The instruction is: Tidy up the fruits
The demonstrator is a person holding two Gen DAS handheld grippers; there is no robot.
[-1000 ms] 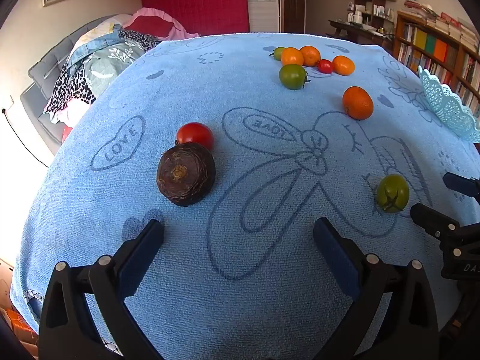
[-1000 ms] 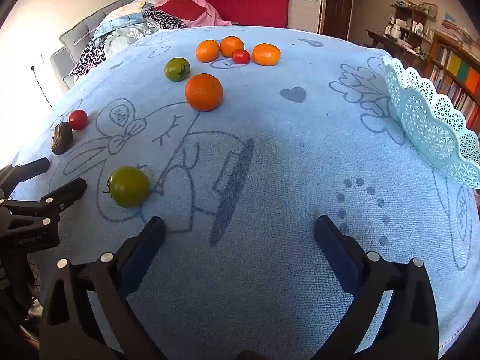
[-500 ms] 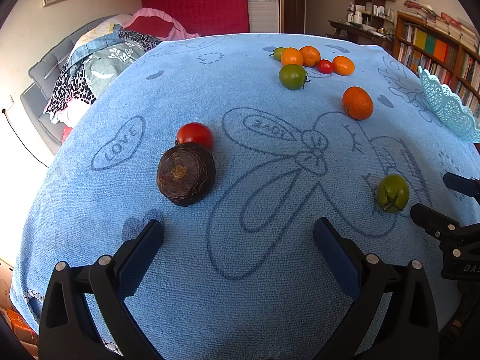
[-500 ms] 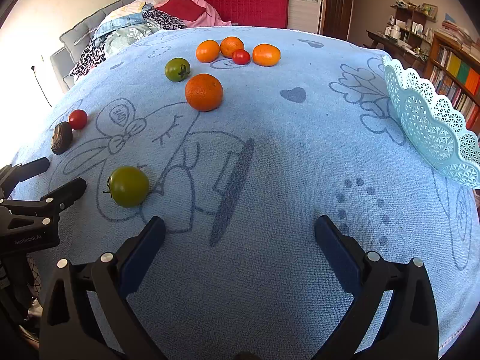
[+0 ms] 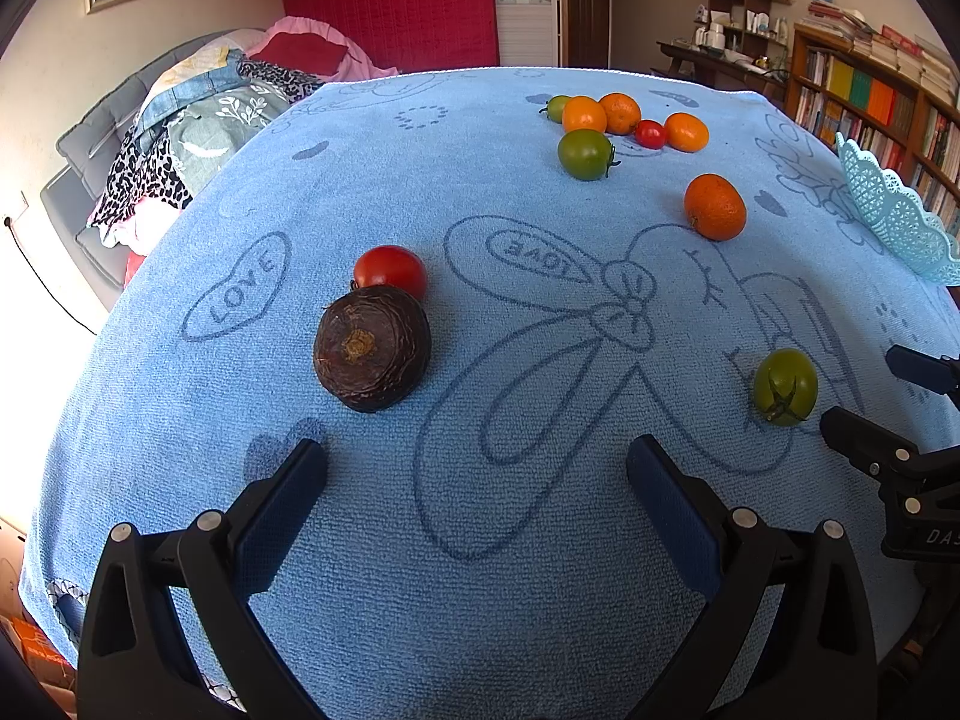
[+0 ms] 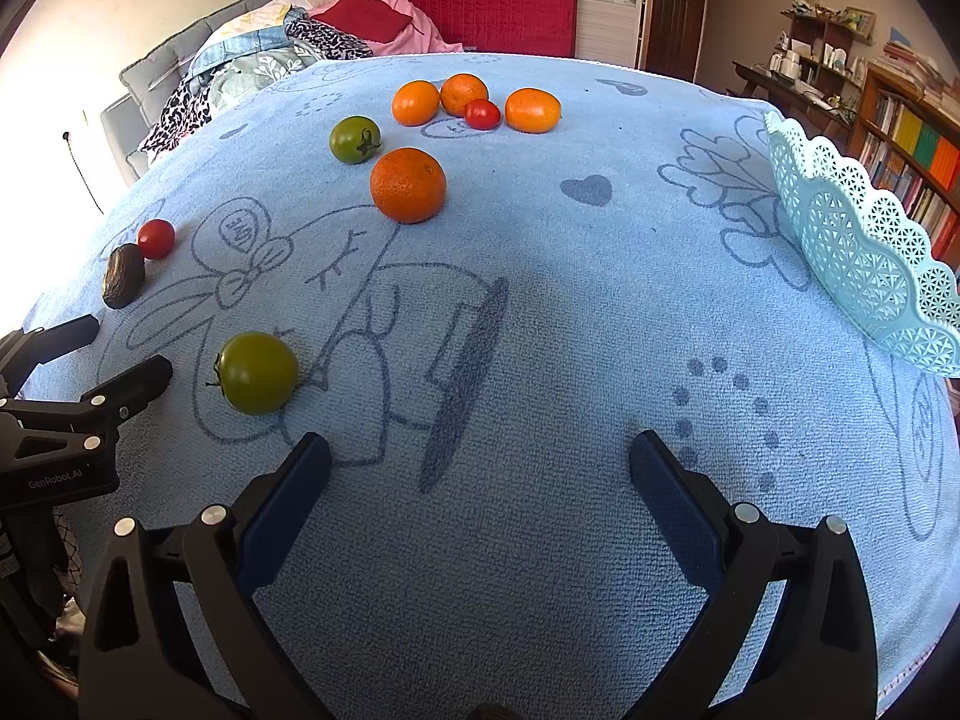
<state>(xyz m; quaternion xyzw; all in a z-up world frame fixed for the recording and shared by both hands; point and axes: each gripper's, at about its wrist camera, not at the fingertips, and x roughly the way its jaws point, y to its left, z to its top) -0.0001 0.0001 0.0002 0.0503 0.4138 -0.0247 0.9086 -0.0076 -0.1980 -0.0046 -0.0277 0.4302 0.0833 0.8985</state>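
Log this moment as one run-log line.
phase: pre-grasp | left gripper: open, empty, over towel | right gripper: open, empty | fruit: all on towel | basket: no fruit visible inside

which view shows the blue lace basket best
The right wrist view: the blue lace basket shows a long stretch of scalloped rim and latticed wall. The left wrist view catches only a smaller piece at its right edge.

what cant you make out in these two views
- Inside of the basket: both views show only its outer wall, cut off by the right edge.
- Far green fruit: left view, mostly behind an orange; unseen in the right view.
- Right claw: left view, cut off by the edge.
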